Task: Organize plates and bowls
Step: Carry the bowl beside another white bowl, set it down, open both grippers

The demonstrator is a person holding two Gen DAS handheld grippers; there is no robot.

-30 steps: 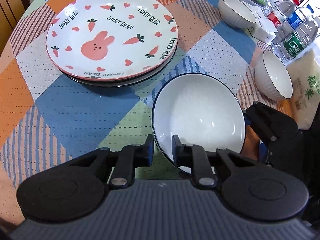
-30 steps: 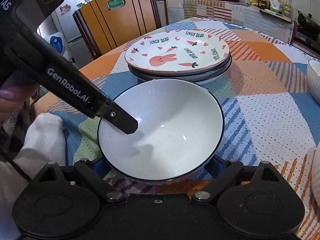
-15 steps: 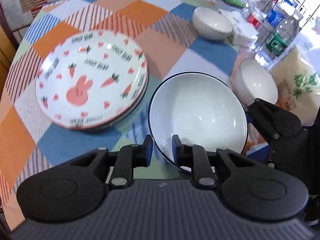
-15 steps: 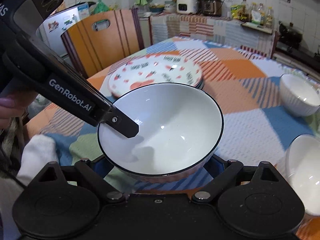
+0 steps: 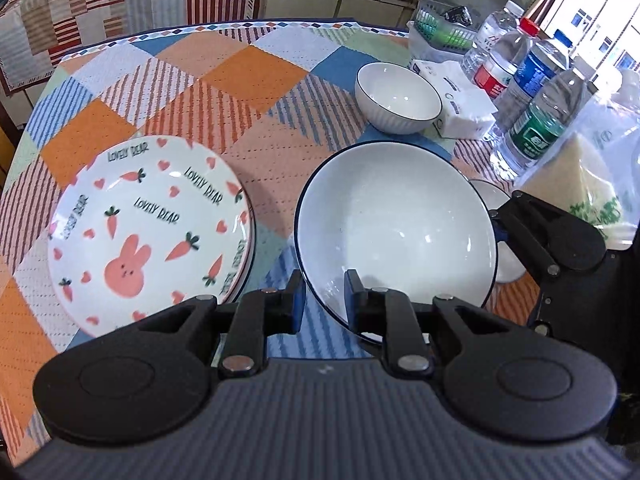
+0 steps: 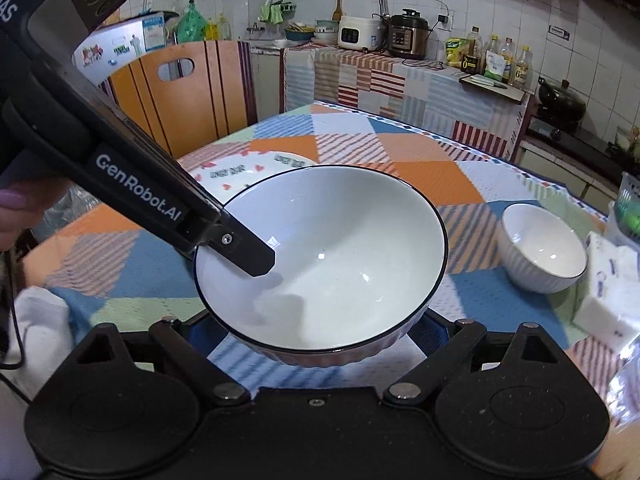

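Note:
A large white bowl with a dark rim [image 5: 396, 224] [image 6: 332, 264] hangs lifted above the table. My left gripper [image 5: 323, 300] is shut on its near rim, one finger inside the bowl. My right gripper [image 6: 316, 324] grips the bowl's body from the other side, its fingers spread wide around it and mostly hidden beneath. A stack of rabbit-and-carrot plates [image 5: 148, 232] lies on the table to the left, partly seen behind the bowl in the right wrist view [image 6: 256, 168]. A small white ribbed bowl [image 5: 398, 98] [image 6: 542, 254] sits farther right. Another small bowl [image 5: 498, 216] is mostly hidden behind the large one.
Water bottles [image 5: 536, 92], a tissue pack [image 5: 460, 100] and a bag of rice [image 5: 588, 184] crowd the table's right side. A basket [image 5: 440, 30] stands behind them. A wooden chair [image 6: 184, 92] is beyond the table, with a kitchen counter [image 6: 400, 80] behind.
Both grippers have lifted the large bowl up off the table and carried it rightwards, away from the plate stack and toward the small bowls.

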